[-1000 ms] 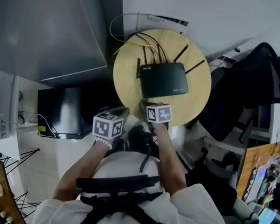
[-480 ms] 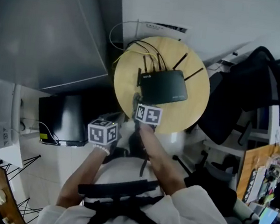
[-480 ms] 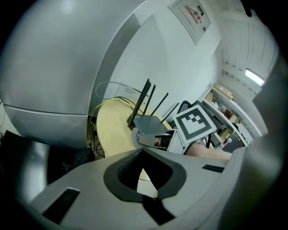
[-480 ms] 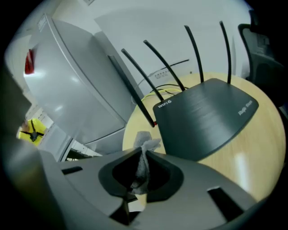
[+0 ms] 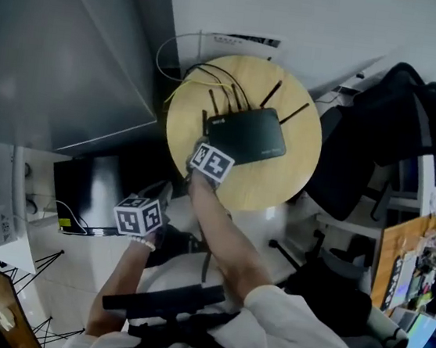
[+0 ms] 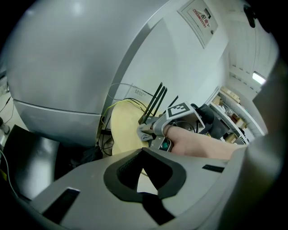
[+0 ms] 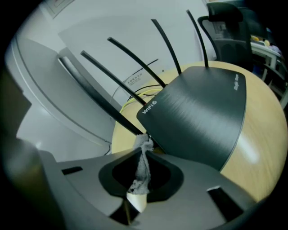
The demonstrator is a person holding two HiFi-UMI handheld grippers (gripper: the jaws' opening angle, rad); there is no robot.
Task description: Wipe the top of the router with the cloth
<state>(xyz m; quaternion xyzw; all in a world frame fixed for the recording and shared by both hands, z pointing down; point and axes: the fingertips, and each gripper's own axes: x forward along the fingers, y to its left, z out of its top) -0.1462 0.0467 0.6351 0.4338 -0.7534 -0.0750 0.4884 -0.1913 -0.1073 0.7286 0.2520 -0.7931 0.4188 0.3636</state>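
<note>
Black flat router with thin antennas (image 5: pixel 246 136), from the head, lying on round pale wooden surface (image 5: pixel 280 181); right tool (image 5: pixel 203 150) at its near left corner, left tool (image 5: pixel 147 208) well back off the surface. From the left tool: jaws pressed together, empty. From the right tool: jaws pinched on crumpled grey cloth (image 7: pixel 143 166), cloth tip touching the router's corner.

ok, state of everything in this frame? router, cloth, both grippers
router: flat on the round table, top uncovered.
antennas: raised.
cloth: pinched in the right gripper, tip at the router's near corner.
right gripper: shut on the cloth.
left gripper: shut, empty, off the table.
</note>
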